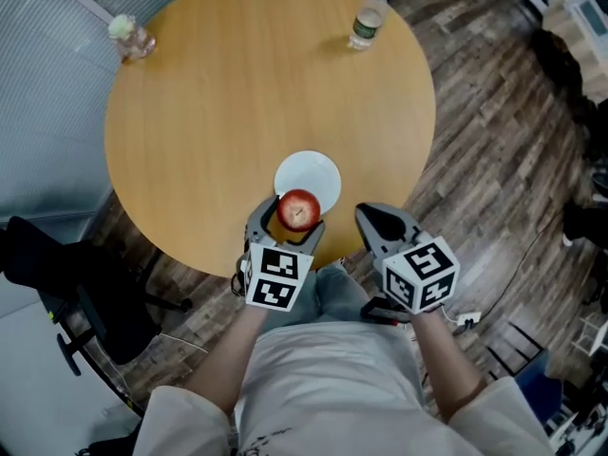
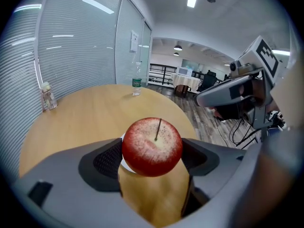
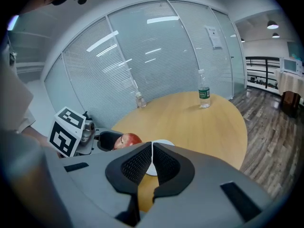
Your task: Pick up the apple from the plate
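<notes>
A red apple [image 1: 299, 210] with a pale speckled top is clamped between the jaws of my left gripper [image 1: 286, 220], held above the near edge of the round wooden table [image 1: 218, 103]. In the left gripper view the apple [image 2: 152, 146] fills the gap between the two dark pads, stem up. The white plate [image 1: 312, 176] lies bare just beyond it; a sliver of the plate [image 3: 160, 143] shows in the right gripper view. My right gripper [image 1: 380, 222] hangs to the right of the apple, off the table's edge, its jaws shut on nothing.
A clear plastic water bottle with a green label [image 1: 367, 19] stands at the far right of the table. A small glass jar [image 1: 128, 38] sits at the far left rim. A black chair [image 1: 66, 278] stands at the lower left on the wood floor.
</notes>
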`<state>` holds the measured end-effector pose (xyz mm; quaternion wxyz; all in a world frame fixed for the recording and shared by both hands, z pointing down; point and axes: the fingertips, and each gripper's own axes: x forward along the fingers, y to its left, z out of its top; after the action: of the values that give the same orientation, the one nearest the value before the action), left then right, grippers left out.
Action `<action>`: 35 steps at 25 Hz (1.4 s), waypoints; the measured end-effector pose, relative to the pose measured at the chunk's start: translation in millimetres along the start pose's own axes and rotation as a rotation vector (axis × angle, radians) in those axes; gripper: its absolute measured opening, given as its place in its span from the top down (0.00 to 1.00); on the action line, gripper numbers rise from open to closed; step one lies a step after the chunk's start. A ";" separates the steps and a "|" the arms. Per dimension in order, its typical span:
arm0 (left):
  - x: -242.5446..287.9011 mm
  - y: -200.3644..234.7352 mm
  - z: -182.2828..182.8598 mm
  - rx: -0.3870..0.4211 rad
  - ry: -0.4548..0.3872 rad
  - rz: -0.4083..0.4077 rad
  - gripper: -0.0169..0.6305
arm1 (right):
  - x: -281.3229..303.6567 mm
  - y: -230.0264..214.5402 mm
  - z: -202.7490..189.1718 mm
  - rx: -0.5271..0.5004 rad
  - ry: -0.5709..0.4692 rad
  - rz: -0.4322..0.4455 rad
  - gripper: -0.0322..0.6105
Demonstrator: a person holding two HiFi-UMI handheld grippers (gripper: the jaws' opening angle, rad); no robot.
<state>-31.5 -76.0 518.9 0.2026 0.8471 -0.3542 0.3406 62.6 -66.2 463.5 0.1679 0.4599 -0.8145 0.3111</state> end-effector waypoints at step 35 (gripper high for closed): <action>-93.5 -16.4 57.1 -0.029 -0.168 0.003 0.38 | -59.2 31.1 62.4 -0.089 -0.162 0.012 0.90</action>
<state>-43.0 -55.3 410.7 0.1839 0.8690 -0.3763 0.2635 67.7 -57.3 372.6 0.1200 0.4708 -0.8411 0.2377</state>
